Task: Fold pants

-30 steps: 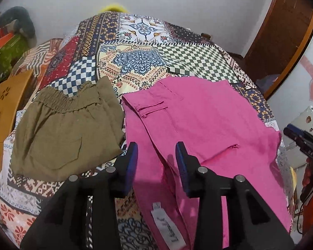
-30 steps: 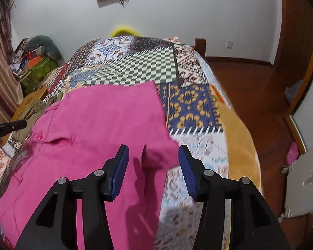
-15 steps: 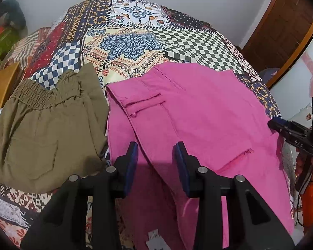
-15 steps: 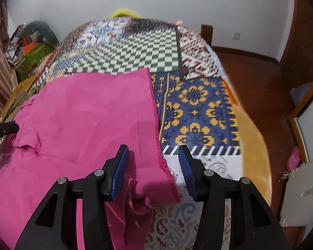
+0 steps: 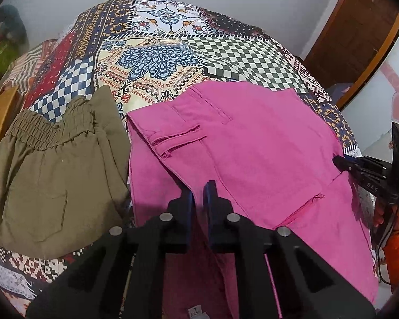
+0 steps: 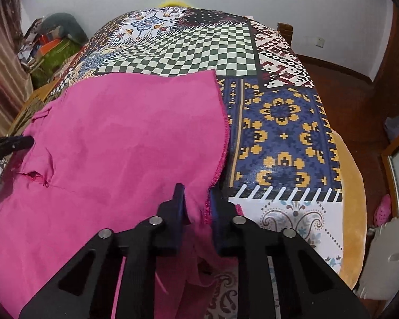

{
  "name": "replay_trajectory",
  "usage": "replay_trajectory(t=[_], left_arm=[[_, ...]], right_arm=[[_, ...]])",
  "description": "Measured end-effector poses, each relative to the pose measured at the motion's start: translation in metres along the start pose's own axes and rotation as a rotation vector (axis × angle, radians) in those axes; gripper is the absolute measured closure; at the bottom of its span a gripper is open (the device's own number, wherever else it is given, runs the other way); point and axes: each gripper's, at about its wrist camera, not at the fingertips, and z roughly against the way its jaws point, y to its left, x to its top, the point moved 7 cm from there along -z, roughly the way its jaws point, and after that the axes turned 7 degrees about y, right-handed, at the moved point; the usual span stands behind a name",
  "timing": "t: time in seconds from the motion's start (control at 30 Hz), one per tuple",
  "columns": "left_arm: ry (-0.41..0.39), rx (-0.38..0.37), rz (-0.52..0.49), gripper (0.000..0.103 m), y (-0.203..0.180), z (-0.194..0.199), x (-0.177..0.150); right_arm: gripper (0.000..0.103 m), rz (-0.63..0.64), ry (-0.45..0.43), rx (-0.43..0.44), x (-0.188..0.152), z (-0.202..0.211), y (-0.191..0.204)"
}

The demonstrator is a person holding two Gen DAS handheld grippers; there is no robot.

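Both claws narrowed since half second ago. Left claw (image 5: 198, 195) now pinched on pink pants (image 5: 252, 143) near waistband side; right claw (image 6: 196, 202) clamped on hem edge. Pants spread on patchwork bed cover (image 6: 282, 117) ahead of both claws. Olive shorts (image 5: 53, 164) just left of left claw.

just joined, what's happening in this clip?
A person with a handheld gripper in each hand is folding the pink pants spread on a patterned bedspread. The left gripper is shut on the fabric near the waistband side; the right gripper is shut on the stitched hem edge of the same pants. A pair of olive pants lies already folded beside them. The fold itself is not yet made.
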Motion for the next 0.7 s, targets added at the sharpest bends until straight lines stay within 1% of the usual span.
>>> replay_trajectory(t=[0.07, 0.17, 0.23, 0.33, 0.57, 0.63, 0.7], left_arm=[[-0.01, -0.001, -0.011, 0.099, -0.001, 0.003, 0.001], [-0.036, 0.019, -0.024, 0.099, -0.001, 0.009, 0.003], [-0.058, 0.058, -0.028, 0.099, 0.002, 0.013, 0.006], [-0.08, 0.062, -0.018, 0.099, 0.006, 0.019, 0.013], [-0.083, 0.106, -0.015, 0.099, 0.018, 0.016, 0.023], [-0.072, 0.102, 0.003, 0.099, 0.023, 0.012, 0.024], [-0.041, 0.083, 0.018, 0.098, 0.028, 0.006, 0.023]], right_arm=[[0.094, 0.02, -0.015, -0.027, 0.001, 0.001, 0.002], [0.096, 0.059, -0.038, -0.074, 0.002, 0.004, 0.005], [0.097, 0.072, -0.041, -0.079, 0.003, 0.004, 0.006], [0.097, 0.069, -0.045, -0.069, 0.006, 0.004, 0.005], [0.097, 0.084, -0.062, -0.084, 0.019, 0.0, 0.01], [0.097, 0.084, -0.063, -0.083, 0.023, -0.003, 0.012], [0.097, 0.079, -0.062, -0.086, 0.026, -0.005, 0.013]])
